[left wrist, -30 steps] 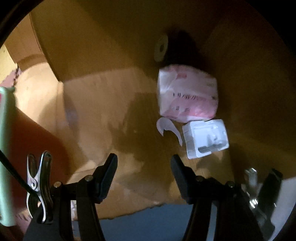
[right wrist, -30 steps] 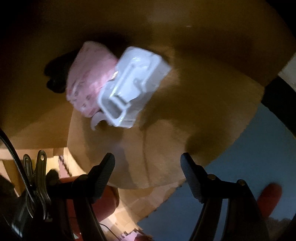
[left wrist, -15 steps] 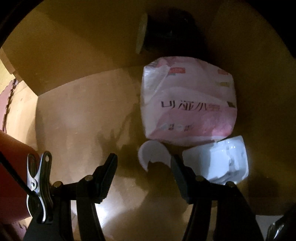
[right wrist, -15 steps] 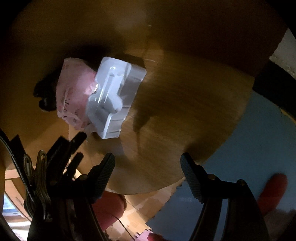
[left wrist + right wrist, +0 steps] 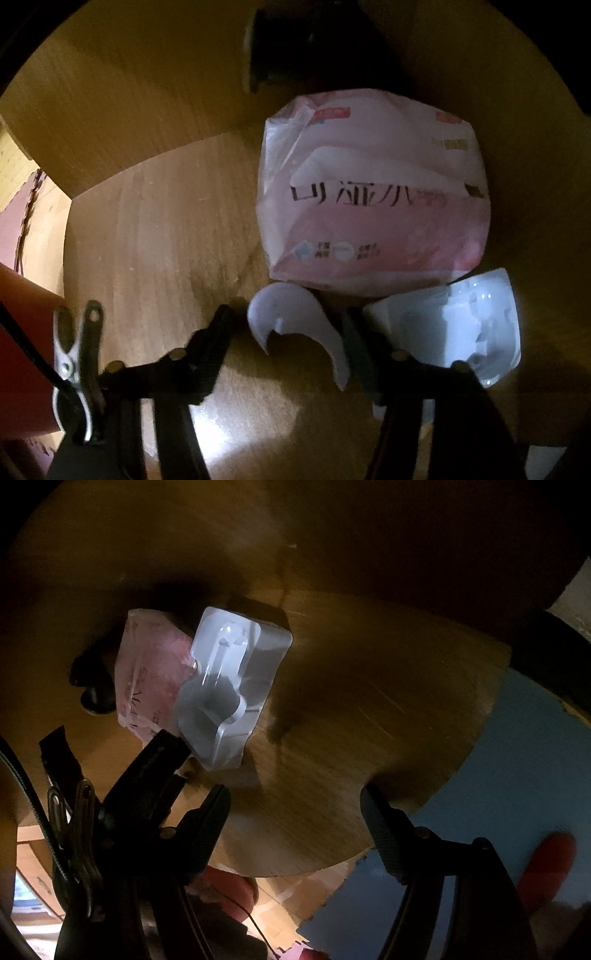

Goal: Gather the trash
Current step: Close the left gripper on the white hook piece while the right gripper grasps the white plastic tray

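A pink tissue pack (image 5: 369, 192) lies on the wooden shelf floor (image 5: 159, 229). A clear plastic blister tray (image 5: 454, 325) sits at its near right corner. A white curved paper scrap (image 5: 291, 314) lies in front of the pack, between the fingers of my left gripper (image 5: 286, 325). The jaws are closing around the scrap, and its right end sits against the right finger. The right wrist view shows the tray (image 5: 229, 690) leaning on the pack (image 5: 147, 672), with the left gripper's fingers (image 5: 159, 753) beside them. My right gripper (image 5: 295, 801) hangs open and empty over the shelf edge.
A dark object (image 5: 295, 48) stands in shadow behind the pack, against the back wall. Wooden side walls close in on both sides. A blue floor mat (image 5: 498, 775) lies below the shelf edge. A red block (image 5: 22, 350) sits at the left.
My left gripper has dropped down and in towards the trash, so the white scrap now lies between its fingers, which have narrowed. In the right wrist view it has come in beside the tray.
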The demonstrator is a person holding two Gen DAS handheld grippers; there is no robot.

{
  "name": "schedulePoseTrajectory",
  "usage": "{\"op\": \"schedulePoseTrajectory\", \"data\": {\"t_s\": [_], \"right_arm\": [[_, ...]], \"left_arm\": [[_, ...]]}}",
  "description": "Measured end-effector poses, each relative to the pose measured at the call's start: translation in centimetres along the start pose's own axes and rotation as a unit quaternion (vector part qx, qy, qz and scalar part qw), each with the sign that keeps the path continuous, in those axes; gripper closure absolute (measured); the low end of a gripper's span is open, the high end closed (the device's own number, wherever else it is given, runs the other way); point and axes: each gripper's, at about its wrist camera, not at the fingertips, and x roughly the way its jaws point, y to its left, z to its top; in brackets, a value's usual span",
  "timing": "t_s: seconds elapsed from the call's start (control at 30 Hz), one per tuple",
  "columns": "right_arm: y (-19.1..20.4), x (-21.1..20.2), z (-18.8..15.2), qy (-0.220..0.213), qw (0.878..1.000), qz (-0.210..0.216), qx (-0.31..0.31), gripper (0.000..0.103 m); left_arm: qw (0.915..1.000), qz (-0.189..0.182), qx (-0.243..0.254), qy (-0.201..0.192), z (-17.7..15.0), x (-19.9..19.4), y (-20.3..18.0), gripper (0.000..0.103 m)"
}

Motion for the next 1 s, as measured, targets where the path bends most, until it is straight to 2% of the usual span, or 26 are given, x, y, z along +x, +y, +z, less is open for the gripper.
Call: {"op": "schedulePoseTrajectory", "data": {"t_s": [0.2, 0.23, 0.3, 0.37, 0.47, 0.57, 0.63, 0.83, 0.97, 1.0], "right_arm": [[0.1, -0.4, 0.5, -0.004, 1.000, -0.008, -0.004, 0.028], [0.4, -0.3, 0.4, -0.005, 1.000, -0.011, -0.006, 0.028], [0.9, -0.1, 0.5, -0.005, 1.000, -0.017, -0.017, 0.028], [1.4, 0.1, 0.6, -0.004, 1.000, -0.019, -0.024, 0.028], [2.2, 0.6, 0.6, 0.000, 0.999, -0.014, -0.029, 0.028], [2.9, 0.7, 0.8, -0.005, 0.999, -0.007, -0.036, 0.028], [3.2, 0.6, 1.1, -0.018, 0.999, -0.006, -0.040, 0.028], [3.5, 1.5, 2.4, -0.036, 0.999, 0.007, -0.013, 0.028], [5.0, 2.0, 2.7, -0.050, 0.998, -0.008, -0.043, 0.029], [5.3, 2.2, 2.7, -0.050, 0.997, -0.016, -0.056, 0.034]], "left_arm": [[0.9999, -0.011, 0.001, 0.006, 0.0, 0.0, 0.0, 0.054], [0.9998, -0.018, 0.001, 0.009, 0.1, 0.0, 0.2, 0.059], [0.9994, -0.032, -0.004, 0.016, -0.1, -0.6, 1.4, 0.063], [0.9990, -0.043, -0.007, 0.010, -0.3, -1.2, 2.3, 0.077], [0.9982, -0.056, -0.004, 0.020, -0.1, -1.5, 3.4, 0.082], [0.9961, -0.082, -0.015, 0.030, 0.2, -1.5, 4.6, 0.081], [0.9952, -0.088, -0.015, 0.039, 0.4, -1.3, 4.8, 0.076], [0.9958, -0.074, 0.000, 0.054, 1.5, -0.7, 5.2, 0.057], [0.9948, -0.066, 0.002, 0.077, 1.9, 0.3, 5.2, 0.055], [0.9942, -0.068, 0.004, 0.083, 1.8, 0.6, 5.0, 0.054]]}}
